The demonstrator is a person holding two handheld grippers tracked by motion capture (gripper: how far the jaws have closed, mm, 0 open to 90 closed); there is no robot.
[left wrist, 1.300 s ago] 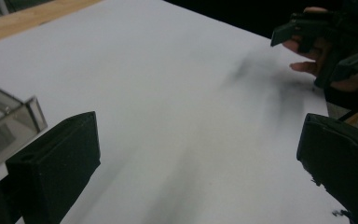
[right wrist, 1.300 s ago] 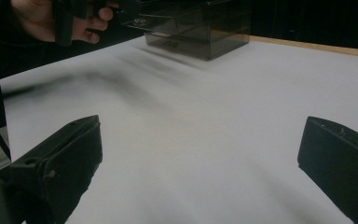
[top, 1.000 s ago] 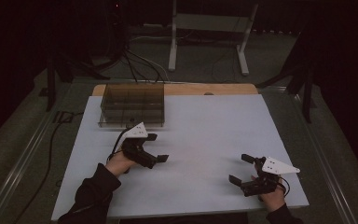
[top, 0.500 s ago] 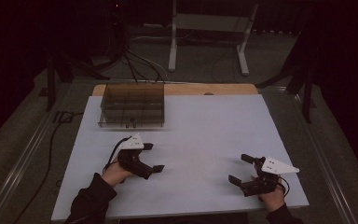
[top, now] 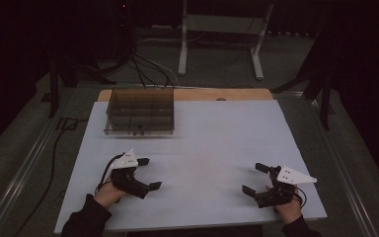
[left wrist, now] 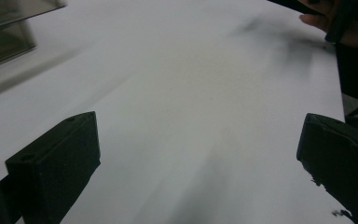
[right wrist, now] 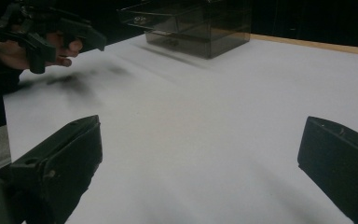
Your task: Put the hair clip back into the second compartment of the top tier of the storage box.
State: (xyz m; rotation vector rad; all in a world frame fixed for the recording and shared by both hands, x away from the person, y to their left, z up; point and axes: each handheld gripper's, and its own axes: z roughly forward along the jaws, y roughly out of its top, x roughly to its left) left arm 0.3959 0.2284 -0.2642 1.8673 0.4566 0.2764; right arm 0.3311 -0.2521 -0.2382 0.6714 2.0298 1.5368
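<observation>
Jaws on both grippers stand wide apart with nothing between them. From the high view the left gripper (top: 148, 174) sits low over the near left part of the bench (top: 217, 133), held by the person's left hand (top: 109, 191), its grey three-cornered plate on top and a cable trailing back toward the sleeve. The right gripper (top: 256, 178) rests near the front right corner of the white bench top, held by the right hand (top: 287, 207), well apart from the left one.

In the left gripper view the two black jaws rise at either side of bare white surface, and the right hand shows far off at the top right edge. In the right gripper view the jaws likewise frame bare white surface, with the left gripper (right wrist: 81, 39) and its hand at the upper left, a blurred shadow beneath them.

Nearest to the grippers is a clear smoke-tinted plastic box (top: 140, 111), divided into compartments, standing toward the far left of the bench, beyond the left gripper and apart from it. It also appears at the top of the right gripper view (right wrist: 200, 28) and at the top left corner of the left gripper view (left wrist: 4, 32). Something small and dark sits near its front wall, too small to identify. No brand, label or writing can be read on the box, the grippers or the bench.
</observation>
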